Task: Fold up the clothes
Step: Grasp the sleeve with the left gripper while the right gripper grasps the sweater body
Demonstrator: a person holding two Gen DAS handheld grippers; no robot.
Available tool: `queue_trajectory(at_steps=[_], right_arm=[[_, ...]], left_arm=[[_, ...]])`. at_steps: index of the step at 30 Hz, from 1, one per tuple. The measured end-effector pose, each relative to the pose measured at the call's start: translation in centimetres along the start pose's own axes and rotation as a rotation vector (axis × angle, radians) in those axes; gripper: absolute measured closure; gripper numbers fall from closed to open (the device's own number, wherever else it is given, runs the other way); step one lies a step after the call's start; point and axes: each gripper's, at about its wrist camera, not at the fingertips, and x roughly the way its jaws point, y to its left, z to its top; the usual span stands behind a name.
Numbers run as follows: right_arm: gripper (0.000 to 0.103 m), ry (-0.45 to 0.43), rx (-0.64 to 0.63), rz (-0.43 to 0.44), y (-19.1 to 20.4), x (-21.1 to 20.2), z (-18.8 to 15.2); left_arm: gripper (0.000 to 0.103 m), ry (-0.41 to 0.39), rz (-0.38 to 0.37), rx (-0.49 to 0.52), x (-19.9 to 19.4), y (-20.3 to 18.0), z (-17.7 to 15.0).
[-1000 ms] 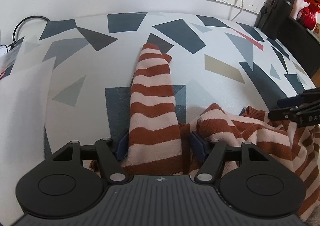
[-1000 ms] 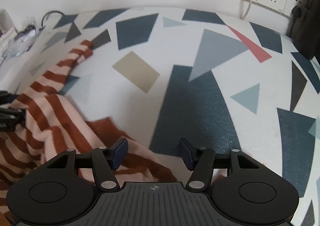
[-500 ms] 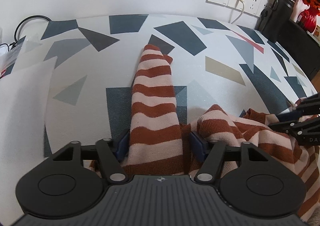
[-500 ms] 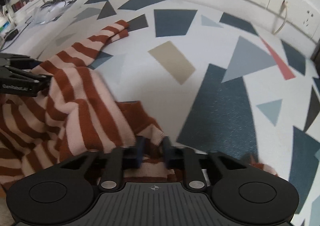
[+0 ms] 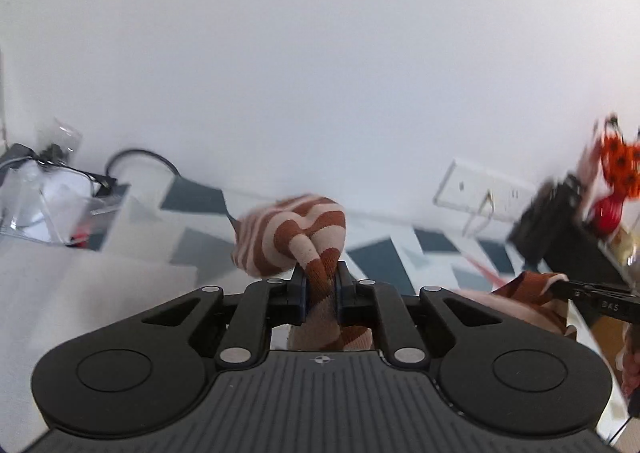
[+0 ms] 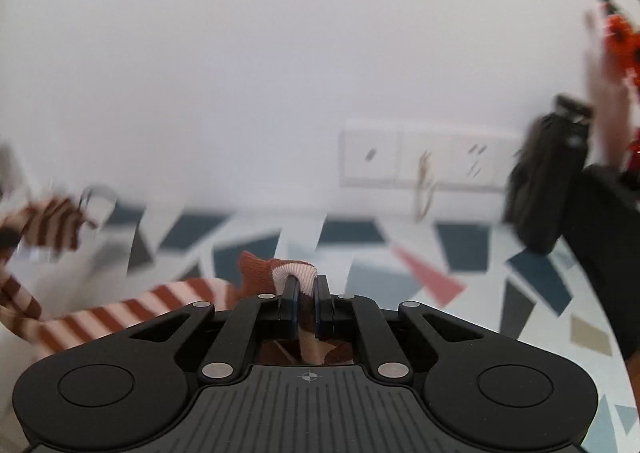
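The only writing in sight is a few white letters on the right gripper's (image 5: 560,287) black finger at the edge of the left wrist view, too blurred to read with certainty. The left gripper (image 5: 321,289) is closing its jaws on a bunched sleeve of the rust-and-pink striped sweater (image 5: 296,239), which bulges out above the fingertips, clear of the patterned table (image 5: 384,257). The right gripper (image 6: 305,295) is pressed tight on the sweater's ribbed edge (image 6: 296,273), striped cloth trailing away to the left, while a clear plastic box (image 5: 44,209) at the table's far left holds items too blurred to make out.
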Motion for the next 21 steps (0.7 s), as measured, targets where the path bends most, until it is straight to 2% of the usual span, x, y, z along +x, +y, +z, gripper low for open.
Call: queue_trajectory(at_steps=[2, 4, 7, 10, 13, 14, 15, 16, 17, 19, 21], right_arm=[[0.097, -0.003, 0.009, 0.011, -0.5, -0.5, 0.0], [0.097, 0.041, -0.016, 0.029, -0.4, -0.4, -1.2], [0.097, 0.122, -0.049, 0.013, -0.3, 0.2, -3.9], [0.096, 0.199, -0.013, 0.019, -0.8, 1.0, -6.3], [0.095, 0.234, -0.043, 0.001, -0.2, 1.2, -7.8], [0.094, 0.241, -0.053, -0.004, 0.1, 1.1, -8.1], [0.088, 0.236, -0.056, -0.014, 0.3, 1.0, -8.0], [0.077, 0.229, -0.055, -0.025, 0.4, 0.8, -7.9], [0.074, 0.226, -0.048, -0.025, 0.5, 0.5, -7.7], [0.070, 0.215, -0.035, -0.019, 0.7, -0.1, -7.2], [0.070, 0.197, -0.025, -0.008, 0.9, -0.7, -6.9]], left_arm=[[0.090, 0.037, 0.019, -0.005, 0.1, 0.8, -1.0], [0.090, 0.073, 0.037, -0.010, 0.1, 1.7, -2.0], [0.090, 0.189, 0.083, -0.013, 1.4, 3.1, -5.4], [0.090, 0.272, 0.114, -0.017, 2.5, 4.1, -8.0], [0.087, 0.319, 0.119, -0.021, 3.1, 4.0, -9.0], [0.085, 0.326, 0.129, -0.015, 3.2, 3.8, -8.9], [0.080, 0.330, 0.139, -0.002, 3.4, 3.5, -8.7], [0.078, 0.324, 0.142, 0.017, 3.4, 3.1, -8.6], [0.076, 0.311, 0.139, 0.030, 3.2, 2.9, -8.3], [0.060, 0.275, 0.132, 0.055, 2.7, 2.2, -7.5], [0.058, 0.237, 0.120, 0.082, 2.0, 1.2, -6.5]])
